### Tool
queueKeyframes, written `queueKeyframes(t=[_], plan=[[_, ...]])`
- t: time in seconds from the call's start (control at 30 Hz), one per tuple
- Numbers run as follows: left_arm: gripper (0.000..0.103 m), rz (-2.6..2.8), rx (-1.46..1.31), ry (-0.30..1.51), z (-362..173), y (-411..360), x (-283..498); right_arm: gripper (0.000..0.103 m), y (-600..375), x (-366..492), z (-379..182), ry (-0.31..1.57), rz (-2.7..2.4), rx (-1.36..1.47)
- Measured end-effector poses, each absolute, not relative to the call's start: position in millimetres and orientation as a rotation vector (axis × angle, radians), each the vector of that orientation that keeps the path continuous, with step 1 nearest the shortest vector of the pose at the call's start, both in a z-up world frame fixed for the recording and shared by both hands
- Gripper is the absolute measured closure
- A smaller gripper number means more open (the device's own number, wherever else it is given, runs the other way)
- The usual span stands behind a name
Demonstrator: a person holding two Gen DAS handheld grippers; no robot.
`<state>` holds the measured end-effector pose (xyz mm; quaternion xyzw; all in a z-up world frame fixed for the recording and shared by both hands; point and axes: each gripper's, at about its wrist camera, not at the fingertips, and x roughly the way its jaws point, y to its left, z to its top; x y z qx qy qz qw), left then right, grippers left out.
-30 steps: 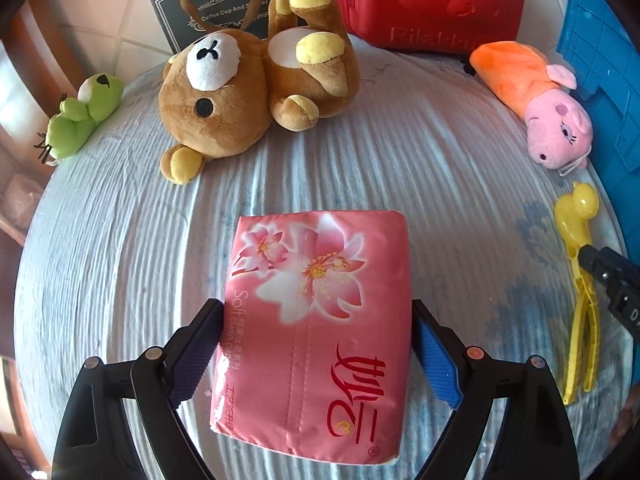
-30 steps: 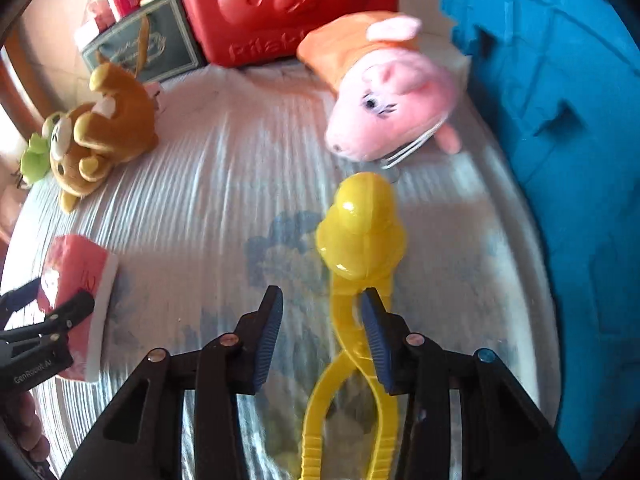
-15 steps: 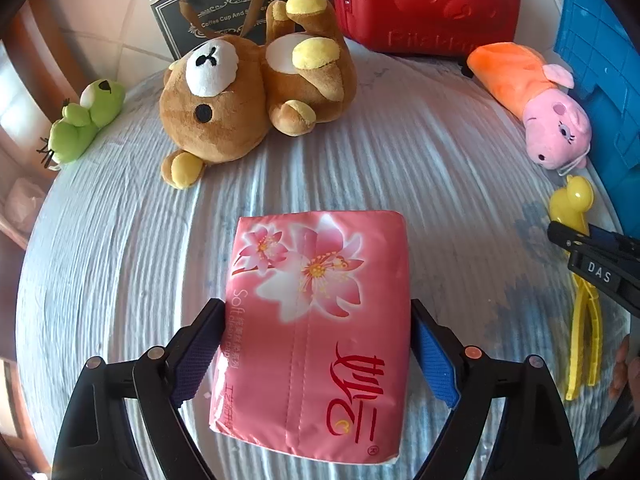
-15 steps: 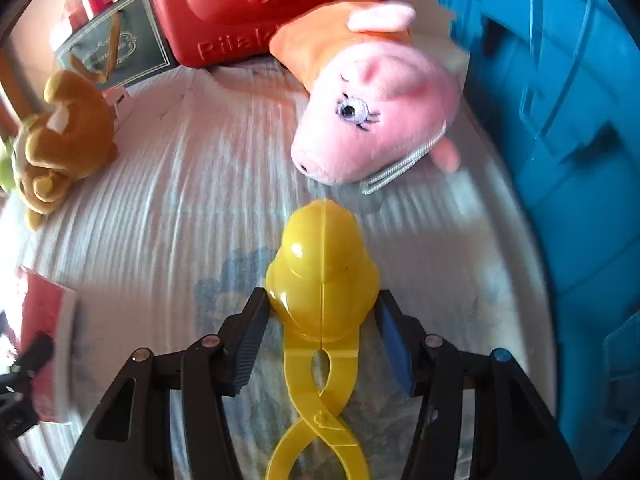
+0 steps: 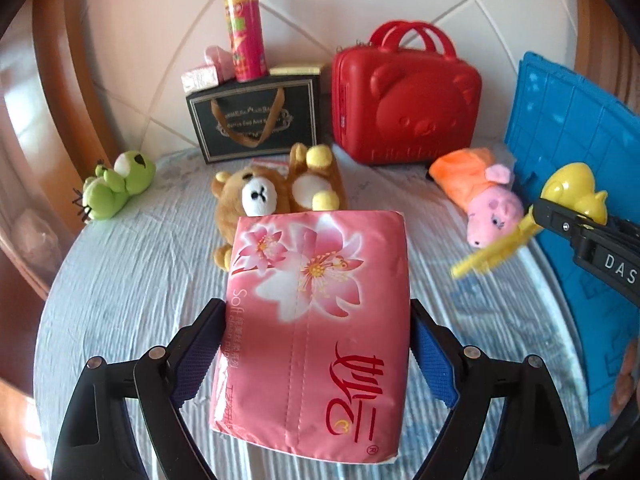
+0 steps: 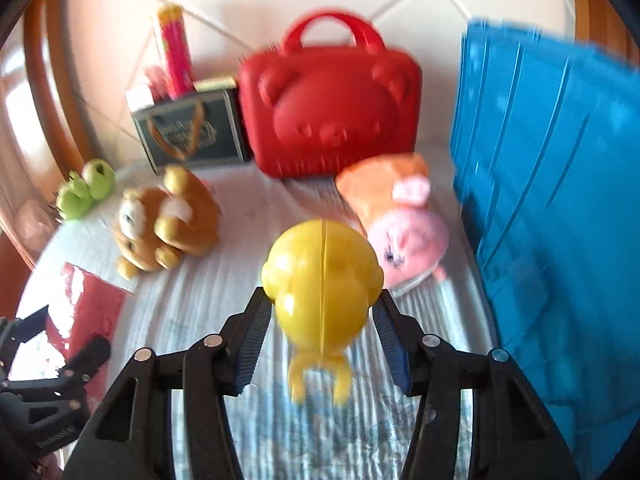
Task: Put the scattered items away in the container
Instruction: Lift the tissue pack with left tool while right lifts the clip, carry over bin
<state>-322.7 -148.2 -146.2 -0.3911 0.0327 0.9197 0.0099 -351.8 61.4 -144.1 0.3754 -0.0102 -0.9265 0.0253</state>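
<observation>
A pink tissue pack (image 5: 316, 320) with a flower print hangs above the bed, my left gripper (image 5: 316, 344) shut on its two sides. My right gripper (image 6: 320, 332) is shut on the round head of a yellow duck-shaped clamp (image 6: 322, 284), lifted off the bed; the left wrist view shows that yellow clamp (image 5: 572, 196) at the right, in front of the blue crate (image 5: 568, 184). The blue crate (image 6: 560, 208) stands at the bed's right side. A brown bear plush (image 5: 276, 196), a pink pig plush (image 5: 484, 196) and a green frog plush (image 5: 116, 184) lie on the bed.
A red bear-faced case (image 5: 404, 96), a black gift bag (image 5: 252, 116) and a tall pink can (image 5: 244, 36) stand against the padded headboard at the back. The bed has a pale blue striped cover (image 5: 132, 280). A wooden frame (image 5: 60, 80) curves along the left.
Both grippers have risen with their loads: the tissue pack and the yellow clamp left the bed. The right gripper slid from the clamp's handles onto its round head.
</observation>
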Motion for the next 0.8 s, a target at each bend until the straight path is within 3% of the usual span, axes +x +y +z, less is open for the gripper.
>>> queueKeyframes(t=[0.43,0.8], plan=[[0.015,2.868,-0.691,0.078,-15,-123,-225,0.053,45,-232,18,0.047,-3.030,0.734],[0.015,2.757,-0.440,0.081,64,25,-189,0.053,178,-160,121,-0.048,-3.237,0.422]])
